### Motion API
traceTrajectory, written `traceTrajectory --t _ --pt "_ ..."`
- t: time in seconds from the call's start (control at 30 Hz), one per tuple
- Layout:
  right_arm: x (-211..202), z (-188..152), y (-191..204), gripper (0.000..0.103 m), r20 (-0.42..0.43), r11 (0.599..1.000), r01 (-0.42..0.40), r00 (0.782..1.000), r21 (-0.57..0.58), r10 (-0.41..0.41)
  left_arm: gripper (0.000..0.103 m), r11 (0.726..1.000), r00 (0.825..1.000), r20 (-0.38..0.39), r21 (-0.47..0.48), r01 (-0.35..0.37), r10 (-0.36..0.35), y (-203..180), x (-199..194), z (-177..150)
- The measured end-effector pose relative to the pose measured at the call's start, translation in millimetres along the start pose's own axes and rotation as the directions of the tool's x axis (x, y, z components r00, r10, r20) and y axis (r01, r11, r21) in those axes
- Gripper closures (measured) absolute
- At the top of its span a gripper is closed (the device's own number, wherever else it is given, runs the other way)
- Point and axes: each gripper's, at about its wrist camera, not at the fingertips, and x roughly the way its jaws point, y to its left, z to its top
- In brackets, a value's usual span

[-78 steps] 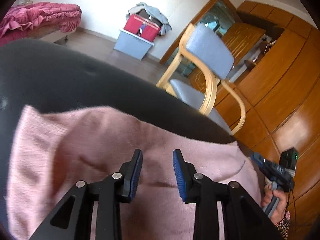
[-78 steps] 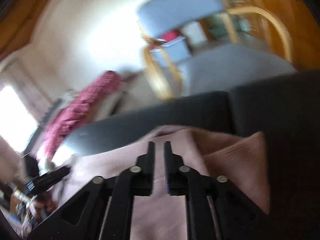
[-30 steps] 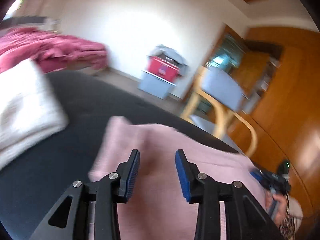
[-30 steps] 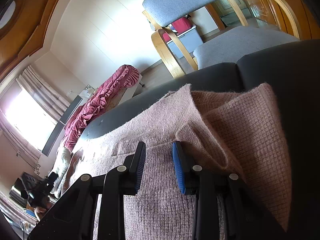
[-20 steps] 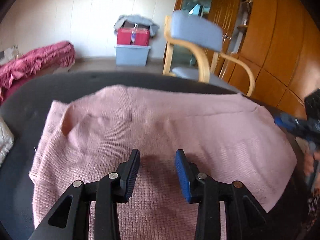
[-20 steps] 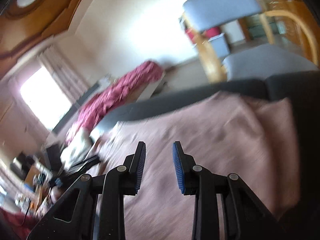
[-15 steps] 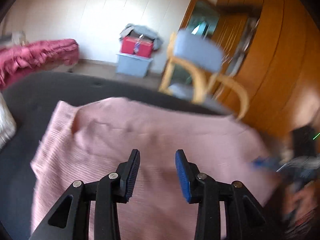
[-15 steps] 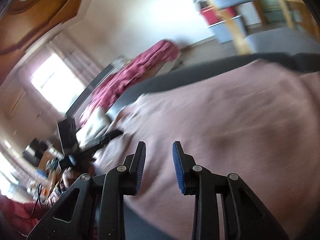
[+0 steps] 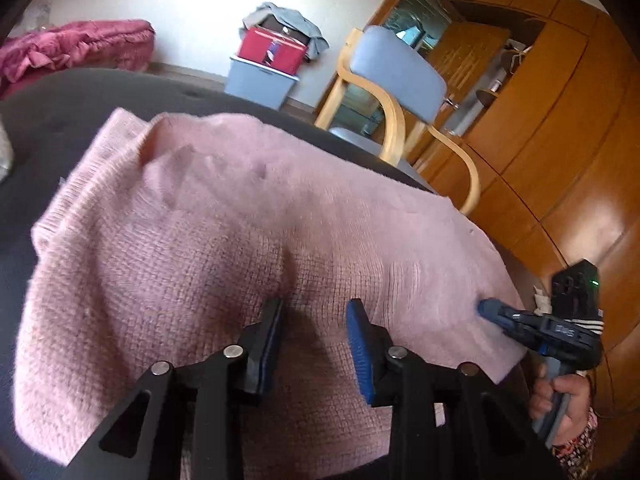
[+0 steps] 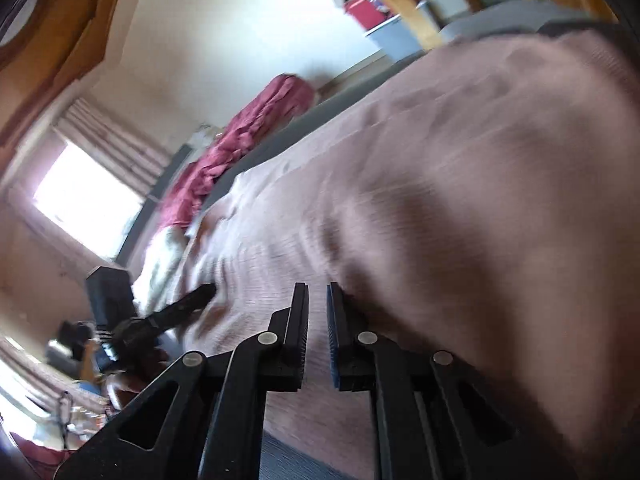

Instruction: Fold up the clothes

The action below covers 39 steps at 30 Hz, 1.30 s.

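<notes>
A pink knit sweater (image 9: 224, 224) lies spread flat on a dark padded surface (image 9: 60, 120). My left gripper (image 9: 315, 312) is open, its blue pads (image 9: 358, 344) low over the sweater's near part with nothing between them. The right gripper (image 9: 492, 309), held by a hand (image 9: 560, 396), has its tip at the sweater's right edge. In the blurred right wrist view the sweater (image 10: 460, 168) fills the frame. There my right gripper (image 10: 318, 300) has its jaws drawn to a narrow slit at the fabric. The left gripper (image 10: 196, 298) touches the far edge.
A wooden armchair with grey cushions (image 9: 404, 76) stands just behind the surface, with wooden cabinets (image 9: 560, 132) to its right. A grey bin with a red box (image 9: 264, 76) sits by the wall. Maroon bedding (image 9: 80, 40) and a white garment (image 10: 160, 256) lie to the left.
The right gripper's jaws have gone from wide apart to nearly together. Both grippers have dropped closer to the sweater's near edge. The left gripper stays open.
</notes>
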Motion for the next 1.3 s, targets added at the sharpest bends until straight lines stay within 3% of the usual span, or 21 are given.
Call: traceTrajectory --t 0.07,0.13,0.23,0.33,0.4,0.53,0.63,0.73,0.83,0.9,0.97,1.03,1.13,1.3 --pt "-15.3 1.0 -0.9 0.090 0.043 1.000 -0.026 0.999 0.006 0.026 0.066 0.999 0.998 0.031 0.004 0.053 -0.053 -3.1 0.9 2.2" --pt "-15.2 4.6 -1.2 0.089 0.033 0.998 -0.062 0.998 0.004 0.062 0.066 0.996 0.996 0.028 0.025 0.084 -0.085 -9.9 7.8 5.6" --pt "-1.7 4.2 3.3 0.089 -0.033 0.999 -0.022 0.999 -0.047 0.020 0.066 0.997 0.998 -0.024 0.057 0.051 -0.050 -18.5 20.4 6.6" --pt "-11.3 10.8 -23.0 0.093 0.004 0.998 0.064 0.998 0.000 -0.064 0.068 0.998 0.998 -0.050 0.036 0.052 -0.050 -11.8 24.9 7.4" --pt "-31.7 12.4 -48.2 0.093 0.063 0.995 0.051 0.996 0.088 -0.057 0.068 0.996 0.996 -0.044 0.010 0.083 -0.083 -4.4 22.8 6.6" --pt "-80.9 8.6 -80.5 0.094 0.161 0.977 0.175 0.968 0.124 -0.194 0.070 0.994 0.993 -0.039 -0.009 0.108 -0.108 0.6 22.9 5.4" --pt "-105.7 2.6 -86.8 0.089 0.209 0.950 0.274 0.930 0.152 -0.302 0.070 0.993 0.992 -0.037 -0.016 0.117 -0.118 2.2 24.0 4.5" --pt "-112.5 -5.3 -80.3 0.089 0.256 0.971 0.163 0.945 0.177 -0.205 0.070 0.992 0.991 -0.034 -0.024 0.127 -0.128 3.7 25.1 3.6" --pt "-100.1 -9.8 -62.3 0.089 0.190 0.989 0.112 0.973 0.100 -0.129 0.070 0.991 0.991 -0.033 -0.024 0.128 -0.129 3.5 25.3 4.5" --pt "-90.8 -13.3 -56.4 0.089 0.136 0.991 0.119 0.983 0.067 -0.127 0.070 0.991 0.991 -0.034 -0.025 0.129 -0.130 1.3 34.3 10.3" --pt "-86.5 -17.4 -59.9 0.090 0.099 0.981 0.182 0.977 0.065 -0.188 0.070 0.990 0.990 -0.031 -0.030 0.135 -0.136 2.0 34.5 10.9" --pt "-98.0 -22.4 -68.7 0.093 0.123 0.976 0.201 0.970 0.086 -0.211 0.070 0.990 0.990 -0.031 -0.033 0.139 -0.140 2.4 32.8 10.2" --pt "-115.9 -29.6 -80.7 0.096 0.165 0.951 0.274 0.941 0.145 -0.297 0.070 0.989 0.989 -0.030 -0.034 0.141 -0.142 4.2 29.6 9.1" --pt "-118.5 -27.8 -71.5 0.093 0.185 0.949 0.289 0.933 0.122 -0.308 0.070 0.989 0.989 -0.029 -0.036 0.143 -0.144 7.3 23.6 6.2"
